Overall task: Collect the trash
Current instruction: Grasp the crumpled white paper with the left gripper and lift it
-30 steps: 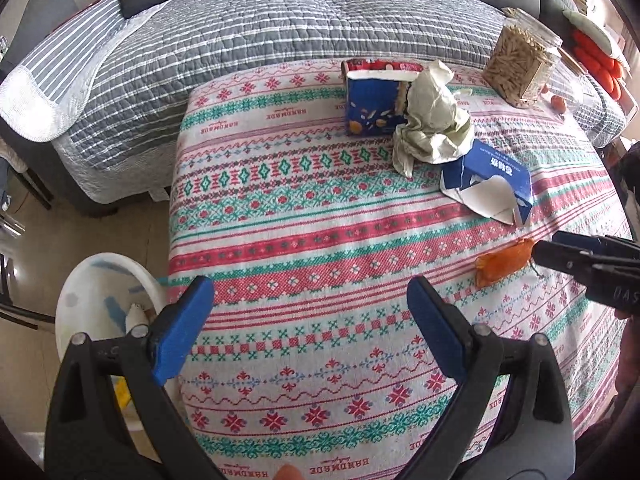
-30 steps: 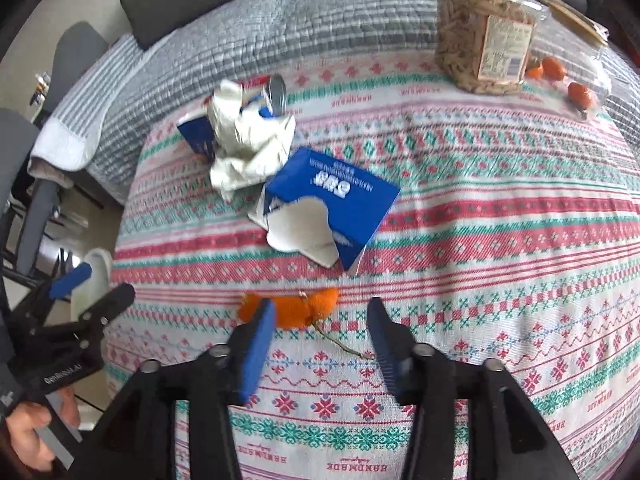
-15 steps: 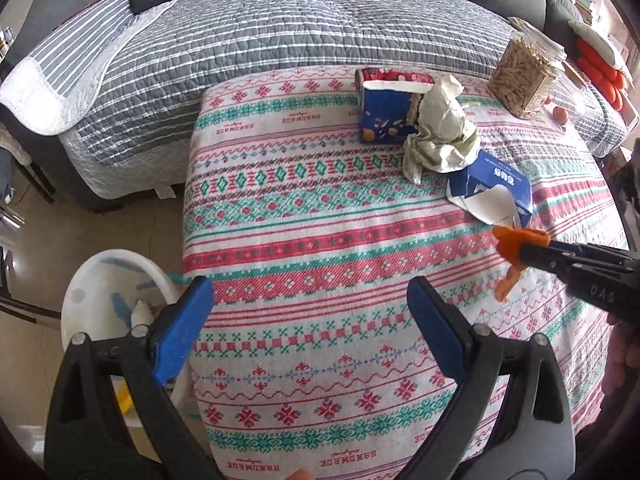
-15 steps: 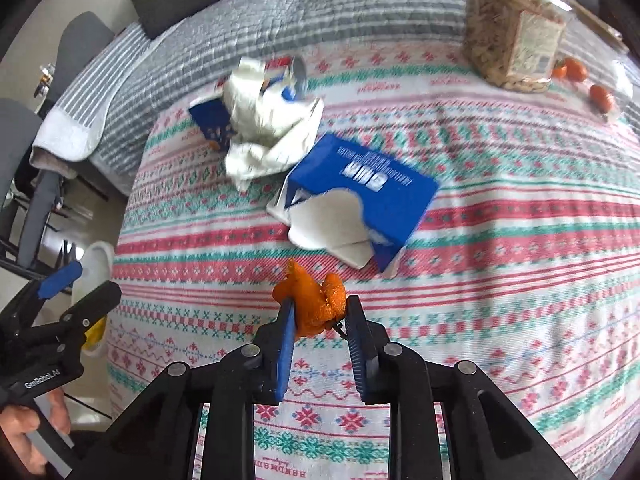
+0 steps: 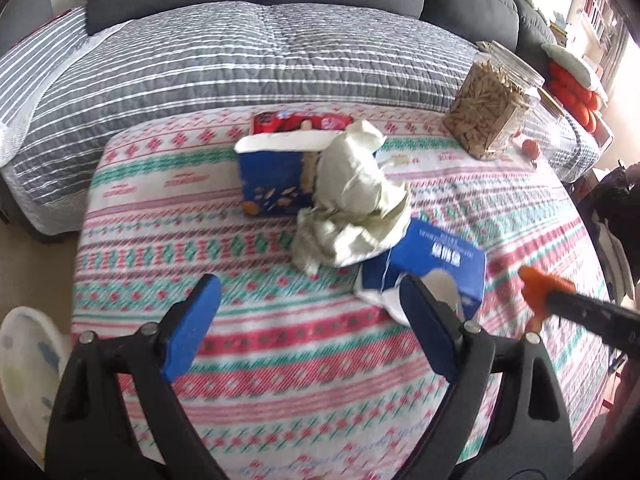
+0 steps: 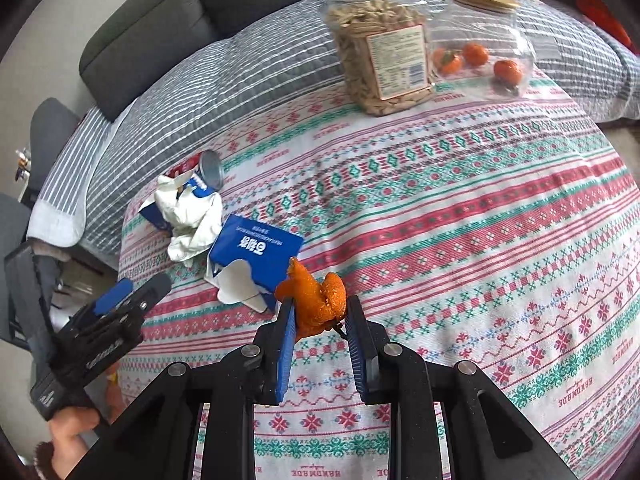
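The orange peel (image 6: 316,302) is pinched between the right gripper's (image 6: 320,316) blue pads and hangs clear of the patterned tablecloth (image 6: 480,240); a second ago it lay flat on the cloth ahead of parted jaws. In the left wrist view the peel (image 5: 538,286) shows at 3 o'clock, on the tip of the right gripper (image 5: 548,300).

The left gripper (image 5: 310,320) holds nothing; its jaws stand wide and are closing a little. A second ago it looked at bare cloth; now the blue box (image 5: 436,264) sits just beyond its right pad.

At 11 o'clock from the peel in the right wrist view lie the blue box (image 6: 256,246), then crumpled paper (image 6: 192,220), a snack carton (image 6: 154,214) and a can (image 6: 210,168), unmoved. A jar (image 6: 380,52) stands at 12 o'clock. A white bin (image 5: 24,368) shows at 8 o'clock in the left wrist view.
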Demonstrator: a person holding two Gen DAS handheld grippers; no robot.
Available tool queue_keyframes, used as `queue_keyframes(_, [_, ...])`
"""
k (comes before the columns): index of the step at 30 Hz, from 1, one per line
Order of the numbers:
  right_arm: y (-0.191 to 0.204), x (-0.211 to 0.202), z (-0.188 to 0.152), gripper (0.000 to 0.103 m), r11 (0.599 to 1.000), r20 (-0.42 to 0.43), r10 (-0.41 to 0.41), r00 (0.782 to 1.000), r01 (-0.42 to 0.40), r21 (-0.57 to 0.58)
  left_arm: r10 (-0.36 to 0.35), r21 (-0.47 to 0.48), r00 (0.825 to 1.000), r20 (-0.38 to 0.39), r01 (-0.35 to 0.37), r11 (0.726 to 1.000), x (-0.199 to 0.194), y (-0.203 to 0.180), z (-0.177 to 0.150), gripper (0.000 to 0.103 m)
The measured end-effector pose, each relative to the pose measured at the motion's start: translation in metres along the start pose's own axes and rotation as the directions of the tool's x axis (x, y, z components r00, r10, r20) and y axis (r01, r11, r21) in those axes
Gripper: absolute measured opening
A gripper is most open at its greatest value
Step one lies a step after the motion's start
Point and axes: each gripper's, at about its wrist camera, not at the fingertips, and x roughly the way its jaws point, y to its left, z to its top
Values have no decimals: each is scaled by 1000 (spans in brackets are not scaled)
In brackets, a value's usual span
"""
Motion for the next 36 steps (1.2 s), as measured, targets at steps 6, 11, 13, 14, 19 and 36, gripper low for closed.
queue_keyframes(6, [-12,-1,2,25,999,-6,26,1000,-26,45,-11,4,1000,27,11,1000,27,-19,17,90])
queue_keyframes(11, [-17,-2,4,26,998,-1,26,1000,-26,52,-16,-10,1000,-1,16,1000,48,-25,23,72])
queue_keyframes(13, [-19,-3,5,26,998,0,22,1000,-22,52,-15,-26,1000,4,15,1000,51,-23,24,68])
queue_keyframes(14, [-21,-3,5,26,998,0,21,1000,-21,54,-21,-27,1000,8,21,999,51,-23,23,64])
queue_keyframes(19, [-24,-2,6,26,998,-1,11,1000,-11,60,-37,-4,999,4,37,999,42,-22,24,41])
queue_keyframes(36, [54,-2,-10,26,996,9,-3,1000,3,-84,-69,-1,998,-14,69,998,-55,46,-24,38])
